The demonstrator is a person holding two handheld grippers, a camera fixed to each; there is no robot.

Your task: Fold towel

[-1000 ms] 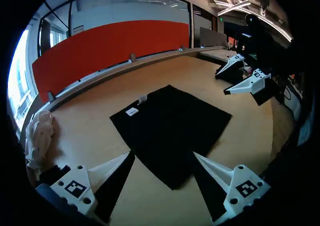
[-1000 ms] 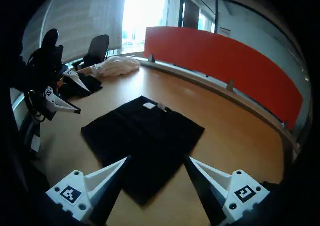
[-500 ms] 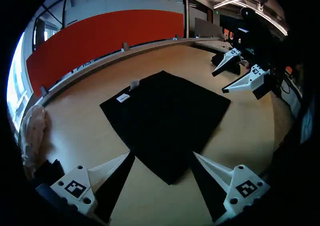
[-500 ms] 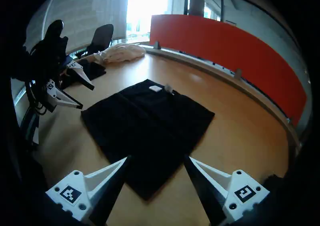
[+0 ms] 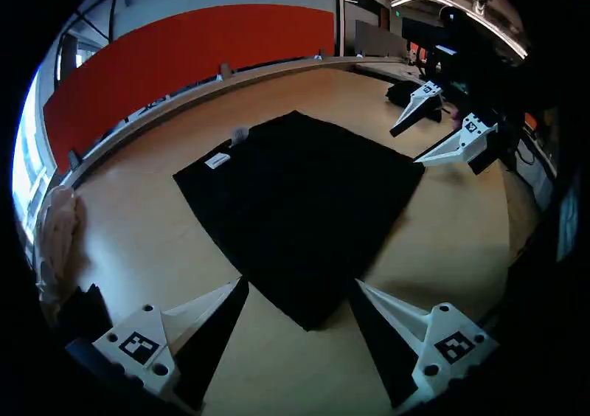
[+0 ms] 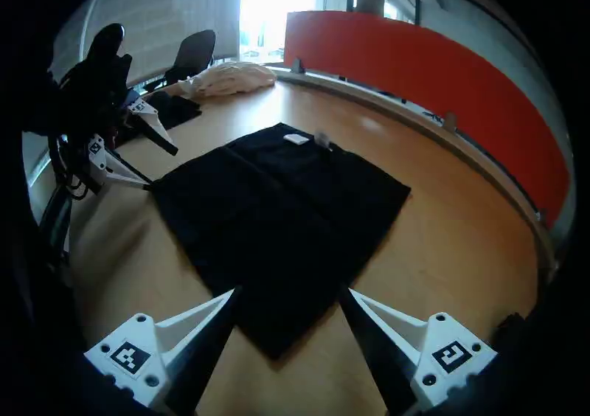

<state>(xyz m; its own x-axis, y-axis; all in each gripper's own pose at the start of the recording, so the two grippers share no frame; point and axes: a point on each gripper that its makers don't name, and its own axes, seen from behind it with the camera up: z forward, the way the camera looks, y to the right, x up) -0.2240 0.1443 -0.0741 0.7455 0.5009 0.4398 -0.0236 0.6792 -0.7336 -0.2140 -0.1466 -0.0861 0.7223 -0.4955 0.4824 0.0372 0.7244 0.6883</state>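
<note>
Lower centre, each view: towel [image 5: 302,195] corner is lying dead ahead; left gripper [image 5: 299,281] and right gripper [image 6: 290,290] are hovering spread, empty.

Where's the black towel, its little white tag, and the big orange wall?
black towel [image 5: 302,202], left gripper view, middle of the cloth.
white tag [image 5: 217,161], left gripper view, centre of the tag.
orange partition [image 6: 442,73], right gripper view, its flat face.
</note>
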